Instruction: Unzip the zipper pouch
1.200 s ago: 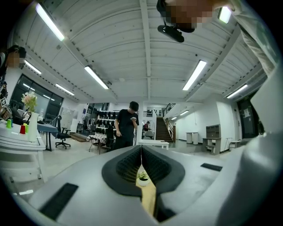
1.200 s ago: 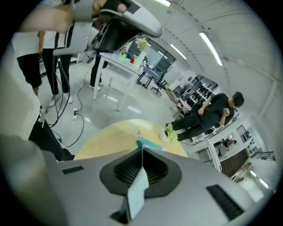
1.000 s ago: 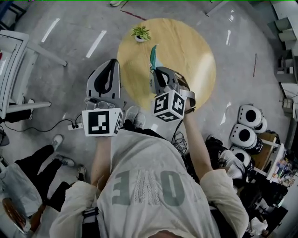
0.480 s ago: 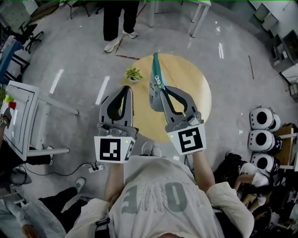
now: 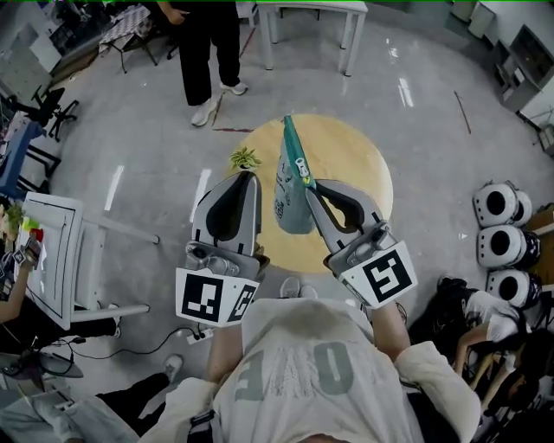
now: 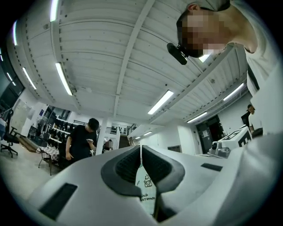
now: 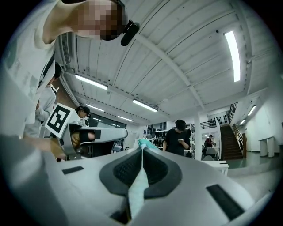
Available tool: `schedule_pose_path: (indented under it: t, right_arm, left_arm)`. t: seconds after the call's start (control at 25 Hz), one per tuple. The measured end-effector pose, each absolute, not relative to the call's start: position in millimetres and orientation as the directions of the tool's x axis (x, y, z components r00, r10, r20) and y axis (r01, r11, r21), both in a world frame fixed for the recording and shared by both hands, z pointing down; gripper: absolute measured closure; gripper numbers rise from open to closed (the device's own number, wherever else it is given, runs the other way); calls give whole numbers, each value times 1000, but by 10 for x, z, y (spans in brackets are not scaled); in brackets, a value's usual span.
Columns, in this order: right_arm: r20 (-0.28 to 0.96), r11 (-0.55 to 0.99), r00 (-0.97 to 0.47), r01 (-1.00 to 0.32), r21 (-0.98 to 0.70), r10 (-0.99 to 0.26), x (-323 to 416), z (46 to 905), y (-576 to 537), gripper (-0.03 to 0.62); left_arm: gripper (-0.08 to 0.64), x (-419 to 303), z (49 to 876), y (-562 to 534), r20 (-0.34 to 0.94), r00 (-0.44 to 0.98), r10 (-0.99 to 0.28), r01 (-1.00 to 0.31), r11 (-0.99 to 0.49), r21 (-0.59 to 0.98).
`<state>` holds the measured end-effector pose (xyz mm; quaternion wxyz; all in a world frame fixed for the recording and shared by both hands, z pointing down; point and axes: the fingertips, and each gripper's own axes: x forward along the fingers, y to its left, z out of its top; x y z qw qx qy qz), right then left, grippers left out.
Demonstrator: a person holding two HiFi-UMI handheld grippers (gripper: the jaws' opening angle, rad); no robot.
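Note:
A whitish zipper pouch [image 5: 290, 195] with small print and a teal zipper edge hangs in the air above the round wooden table [image 5: 355, 156]. My right gripper [image 5: 310, 186] is shut on its right edge. In the right gripper view a strip of the pouch [image 7: 137, 194] runs pinched between the pads [image 7: 152, 165]. My left gripper [image 5: 249, 176] is shut just left of the pouch, and I see nothing pinched in it. In the left gripper view the printed face of the pouch [image 6: 146, 187] shows through the gap under the shut gripper [image 6: 140, 148].
A small potted plant [image 5: 245, 158] stands at the table's left rim. A person in black [image 5: 203, 52] stands beyond it, near a white table [image 5: 303, 10]. White round units [image 5: 502, 242] sit on the floor at right, and a white desk [image 5: 52, 260] at left.
Both grippers have risen and now stand side by side above the table. The pouch has come up with the right gripper. The view has tilted forward, so the standing person now shows.

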<state>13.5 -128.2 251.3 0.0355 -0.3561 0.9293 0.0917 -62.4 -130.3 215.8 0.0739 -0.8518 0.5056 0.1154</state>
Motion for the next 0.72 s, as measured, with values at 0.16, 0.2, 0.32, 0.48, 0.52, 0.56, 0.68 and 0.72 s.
schedule_pose_path:
  t: [0.16,0.2,0.32,0.48,0.52,0.56,0.68,0.72]
  right_arm:
    - [-179,754,-768,-639,153,-614,107,2373,-1200,558]
    - [-186,765,-780,-624,160,-598,100,2339,-1163,558]
    - [-174,790,-815,-579,201,-553,90,2303,-1042,558]
    - [-142,815,-853,-522,251,-502,82,2318,-927,558]
    - [-132,822,-862,-506,262,-489,64,2324,-907,558]
    - [-121,828,-871,-491,272,-477,41,2329,-892,558]
    - [-85,840,-891,-450,303,-446,6,2343,-844,558]
    - [-73,842,-895,-439,315,-439,8,2355,-822,558]
  left_arm:
    - [521,-386,2098,-1263,-258,608,-751,-778,-629,-5]
    - [471,-331,2072,-1240,-261,645,-718,-743,-670,7]
    - [359,-222,1980,-1136,-290,722,-628,-649,-760,30]
    - [350,-164,1942,-1045,-311,777,-547,-551,-830,84]
    - [350,-173,1946,-1043,-317,787,-530,-525,-844,110]
    - [350,-190,1951,-1048,-322,796,-513,-498,-857,136]
    - [350,-193,1992,-1049,-315,824,-470,-428,-882,198]
    - [350,-172,2020,-1036,-305,833,-462,-414,-885,212]
